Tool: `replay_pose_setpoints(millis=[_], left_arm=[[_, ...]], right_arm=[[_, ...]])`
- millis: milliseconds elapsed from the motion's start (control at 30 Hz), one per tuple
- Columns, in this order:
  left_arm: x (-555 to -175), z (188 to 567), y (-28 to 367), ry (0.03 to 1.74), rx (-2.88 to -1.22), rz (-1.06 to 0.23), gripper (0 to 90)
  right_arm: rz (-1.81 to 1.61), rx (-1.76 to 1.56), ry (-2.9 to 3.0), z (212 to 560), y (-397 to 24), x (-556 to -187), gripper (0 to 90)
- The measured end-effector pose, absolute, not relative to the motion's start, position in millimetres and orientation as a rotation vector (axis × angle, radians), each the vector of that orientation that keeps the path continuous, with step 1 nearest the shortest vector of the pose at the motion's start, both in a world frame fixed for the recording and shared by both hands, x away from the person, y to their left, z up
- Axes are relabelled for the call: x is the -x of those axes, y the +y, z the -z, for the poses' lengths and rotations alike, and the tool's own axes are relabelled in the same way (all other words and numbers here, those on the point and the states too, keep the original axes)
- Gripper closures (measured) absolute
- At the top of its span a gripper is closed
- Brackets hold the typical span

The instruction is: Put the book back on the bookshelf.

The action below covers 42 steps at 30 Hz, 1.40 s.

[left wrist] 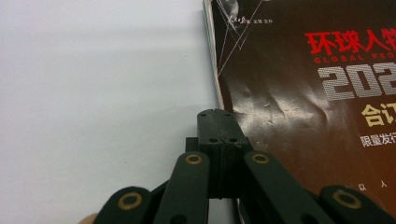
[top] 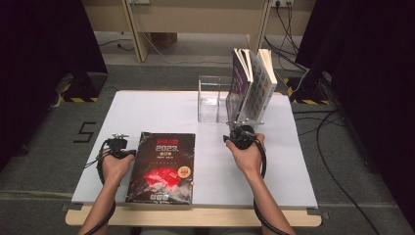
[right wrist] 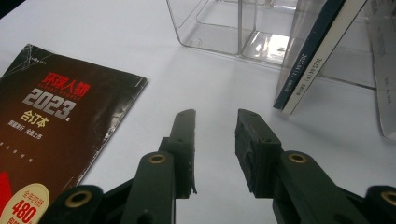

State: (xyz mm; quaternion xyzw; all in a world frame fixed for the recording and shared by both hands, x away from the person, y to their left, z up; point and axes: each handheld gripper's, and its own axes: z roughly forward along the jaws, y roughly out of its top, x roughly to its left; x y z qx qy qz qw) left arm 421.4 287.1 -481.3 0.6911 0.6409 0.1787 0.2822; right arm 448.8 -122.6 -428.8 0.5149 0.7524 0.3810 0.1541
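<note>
**Dark magazine flat at the near edge, one gripper closed beside it, the other parted over bare table**

The left gripper sits low over the white table near its near-left corner, held in the person's left hand. In the left gripper view its two black jaws are pressed together with nothing between them, their tips just at the left edge of the magazine, over the white surface beside the stacked page edges. Whether the tips touch the pages cannot be told.

The magazine lies flat, cover up, left of the table's middle and reaching to the near edge. Its cover is dark brown to black with red characters, large silver "2023" lettering and a red patch lower down; a round cream sticker shows near its lower right.

To the right, the right hand holds the right gripper about midway across the table, well apart from the magazine. In the right gripper view its jaws stand parted with bare table between them and nothing gripped.

Beyond it, toward the far edge, stands a clear acrylic rack with dividers. Two books lean upright in its right part, tilted, spines down toward the table.
</note>
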Motion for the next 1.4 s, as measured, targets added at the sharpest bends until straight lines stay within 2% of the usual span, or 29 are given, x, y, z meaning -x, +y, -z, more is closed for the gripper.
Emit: replay_pose_setpoints(millis=[467,1400], left_arm=[[-417,481,260,1.642,-1.899,-0.457,89.9],[-397,479,204,1.472,-2.017,-0.346,89.8]], right_arm=[[-1.092,-1.495,2.161,430,-124,-451,66.2],[-1.021,-1.593,2.28,456,-116,-468,64.8]])
